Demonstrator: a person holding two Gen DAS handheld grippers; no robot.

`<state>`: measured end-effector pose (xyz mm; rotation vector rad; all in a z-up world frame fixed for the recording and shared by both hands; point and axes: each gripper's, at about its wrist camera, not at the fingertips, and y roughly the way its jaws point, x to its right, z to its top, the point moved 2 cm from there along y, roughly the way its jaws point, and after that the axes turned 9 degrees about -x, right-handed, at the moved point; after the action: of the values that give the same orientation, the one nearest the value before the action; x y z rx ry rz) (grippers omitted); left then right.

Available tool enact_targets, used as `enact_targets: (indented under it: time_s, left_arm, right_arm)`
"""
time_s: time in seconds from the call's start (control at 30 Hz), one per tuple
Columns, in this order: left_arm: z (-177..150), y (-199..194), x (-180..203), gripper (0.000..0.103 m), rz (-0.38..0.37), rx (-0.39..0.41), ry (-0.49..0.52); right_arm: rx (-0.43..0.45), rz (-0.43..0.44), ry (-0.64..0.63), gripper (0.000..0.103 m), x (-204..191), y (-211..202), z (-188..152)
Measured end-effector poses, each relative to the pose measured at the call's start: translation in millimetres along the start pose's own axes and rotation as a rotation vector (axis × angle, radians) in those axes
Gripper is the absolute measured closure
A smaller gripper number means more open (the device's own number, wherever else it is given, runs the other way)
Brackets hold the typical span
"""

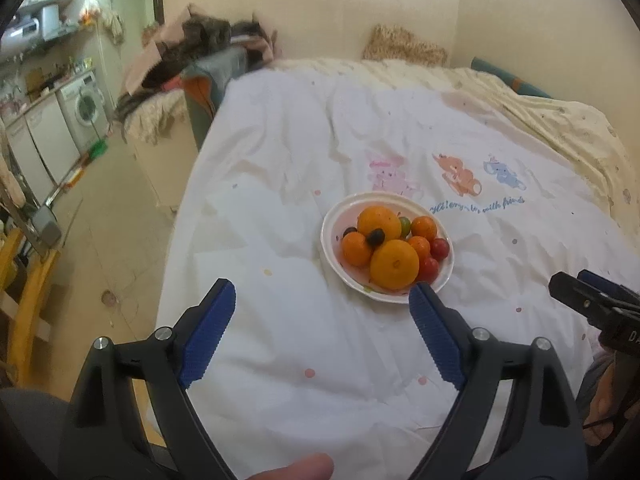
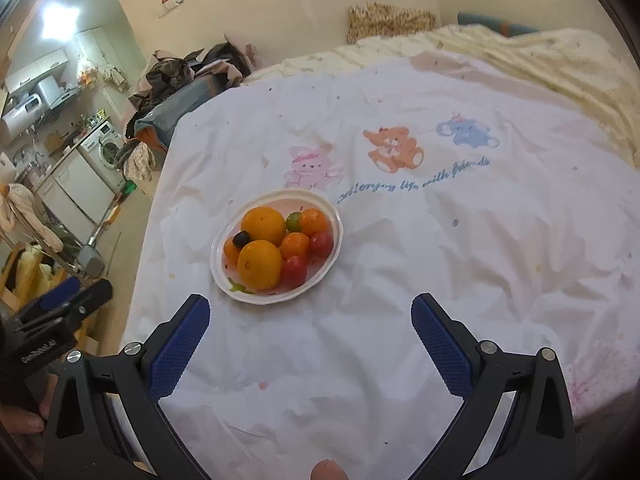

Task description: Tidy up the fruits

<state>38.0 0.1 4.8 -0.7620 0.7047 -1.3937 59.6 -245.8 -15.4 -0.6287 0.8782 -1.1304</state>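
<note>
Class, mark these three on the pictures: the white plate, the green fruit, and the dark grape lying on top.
white plate (image 2: 256, 298): right wrist view, on its bare near rim.
green fruit (image 2: 293, 222): right wrist view, on its visible top.
dark grape (image 1: 375, 237): left wrist view, on its middle.

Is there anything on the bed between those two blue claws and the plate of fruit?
Nothing visible. Only bare white sheet lies between the open right gripper, the open left gripper and the plate. Both grippers hold nothing.
</note>
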Motion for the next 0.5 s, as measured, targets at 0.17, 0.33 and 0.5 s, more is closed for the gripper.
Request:
enact_targets:
  time_s: [0.17,0.33,0.5]
  left_arm:
    - [-10,-5,5,0.003,0.006,0.030,0.000]
    - [-9,0,3,0.001,0.019,0.030,-0.012]
    - [-7,-9,-3,0.001,0.013,0.068,-0.054]
  right_arm:
    - [0.077,-0.036,-0.058,0.000,-14,-9,-6]
    - [0.092,-0.053,-0.097,0.000,-24,-3,-5]
    - [0.079,-0.062,-0.093,0.000,-26,5,-5]
